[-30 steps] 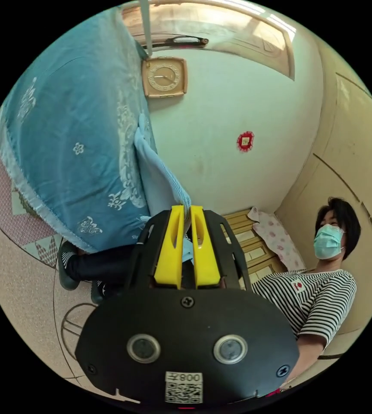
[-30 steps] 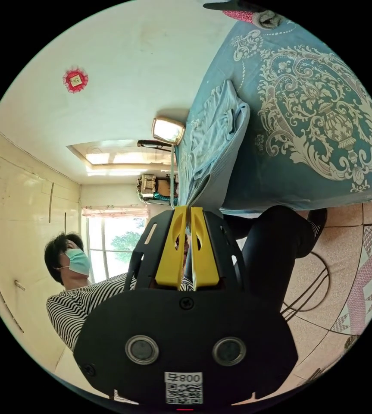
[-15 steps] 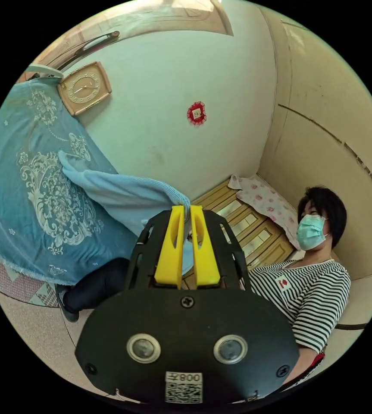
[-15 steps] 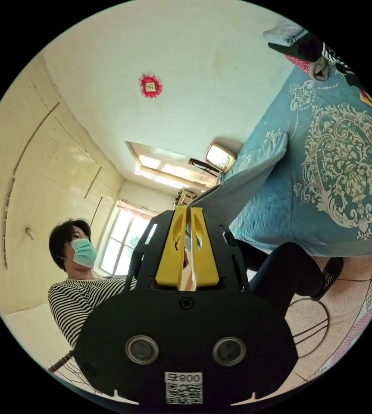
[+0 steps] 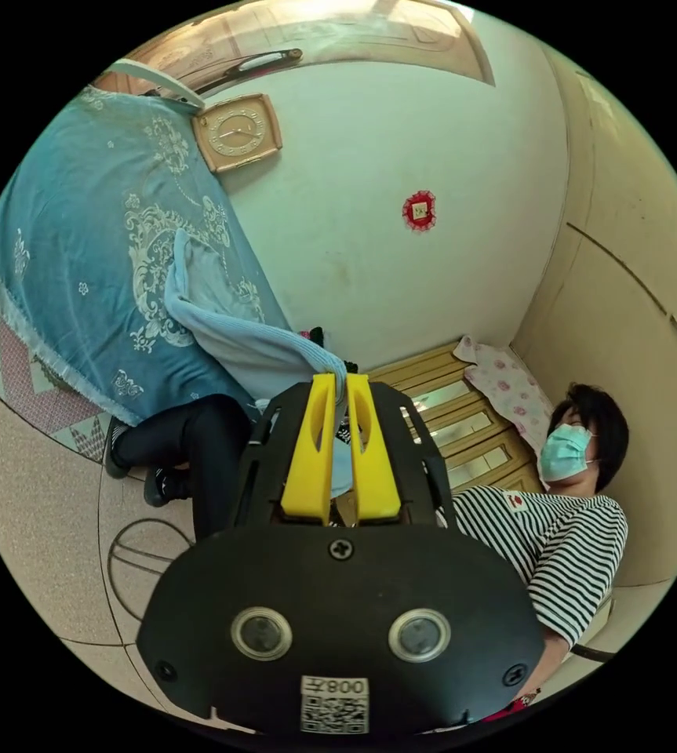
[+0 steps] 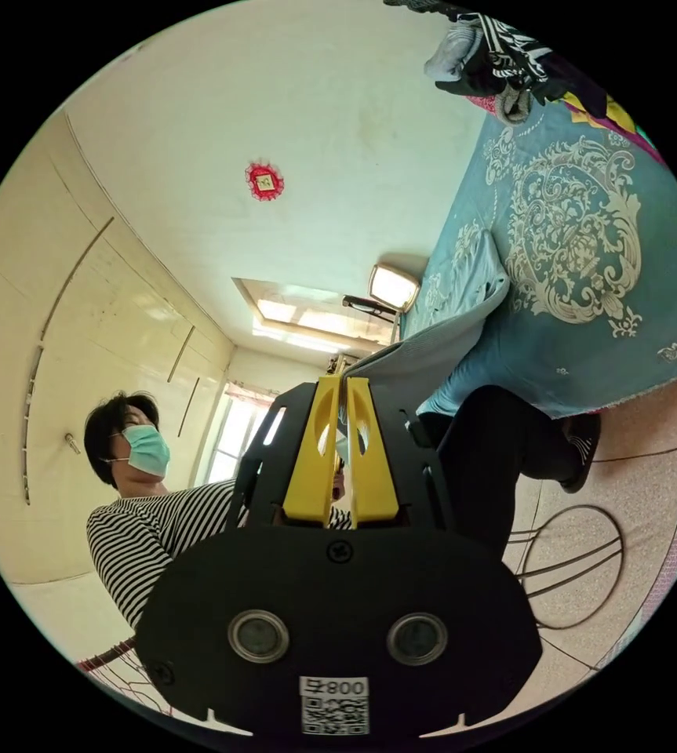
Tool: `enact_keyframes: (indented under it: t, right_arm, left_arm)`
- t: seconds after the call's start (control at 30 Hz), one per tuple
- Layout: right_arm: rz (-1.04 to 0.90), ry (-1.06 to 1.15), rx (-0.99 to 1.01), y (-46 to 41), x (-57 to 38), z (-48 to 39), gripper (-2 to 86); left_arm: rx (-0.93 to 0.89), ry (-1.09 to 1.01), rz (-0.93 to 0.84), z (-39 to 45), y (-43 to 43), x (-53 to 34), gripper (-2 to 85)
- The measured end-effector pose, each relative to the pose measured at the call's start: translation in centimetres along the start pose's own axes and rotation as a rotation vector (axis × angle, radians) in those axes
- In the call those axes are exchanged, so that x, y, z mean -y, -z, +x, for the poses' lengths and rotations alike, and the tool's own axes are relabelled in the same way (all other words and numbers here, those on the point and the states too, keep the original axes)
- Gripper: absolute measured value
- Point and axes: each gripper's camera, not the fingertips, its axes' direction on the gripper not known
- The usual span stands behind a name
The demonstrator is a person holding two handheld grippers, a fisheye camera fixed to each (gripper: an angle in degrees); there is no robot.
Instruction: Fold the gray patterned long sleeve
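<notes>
Left gripper view showed my left gripper [image 5: 340,386] with yellow jaws pinched on an edge of the pale blue-gray ribbed knit long sleeve [image 5: 228,329], which ran from the jaws to the teal tablecloth with cream ornament [image 5: 79,259]. My right gripper [image 6: 340,384] was clamped the same way on another edge of it. Its long axis ran from me to the table, and I reckoned both grips wanted level height and even tension.
</notes>
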Motion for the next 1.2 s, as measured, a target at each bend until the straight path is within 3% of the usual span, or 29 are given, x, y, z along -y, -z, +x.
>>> enact_keyframes:
  t: [0.33,0.53,0.77,0.9,1.03,1.2]
  right_arm:
    - [0.040,-0.026,0.005,-4.0,10.7,3.7,1.3]
    - [0.032,-0.018,-0.023,-9.9,23.2,6.4,1.4]
    - [-0.084,-0.105,-0.280,-22.1,42.4,14.8,1.8]
    - [-0.144,-0.300,-0.409,-27.6,48.3,22.8,2.2]
    - [-0.111,-0.239,-0.427,-29.3,49.9,23.9,2.5]
    - [-0.221,-0.014,-0.598,-34.9,49.0,20.4,3.6]
  left_arm:
    - [-0.035,0.064,0.055,-3.8,-3.4,11.9,3.0]
    - [0.021,0.066,0.076,-7.0,-7.3,23.9,3.4]
    - [0.297,0.192,0.030,-16.7,-15.5,39.6,6.0]
    - [0.282,0.285,0.095,-21.6,-18.1,42.5,7.9]
    - [0.234,0.222,0.086,-21.9,-19.2,43.2,8.1]
    - [0.343,0.059,-0.155,-18.9,-26.0,44.3,8.5]
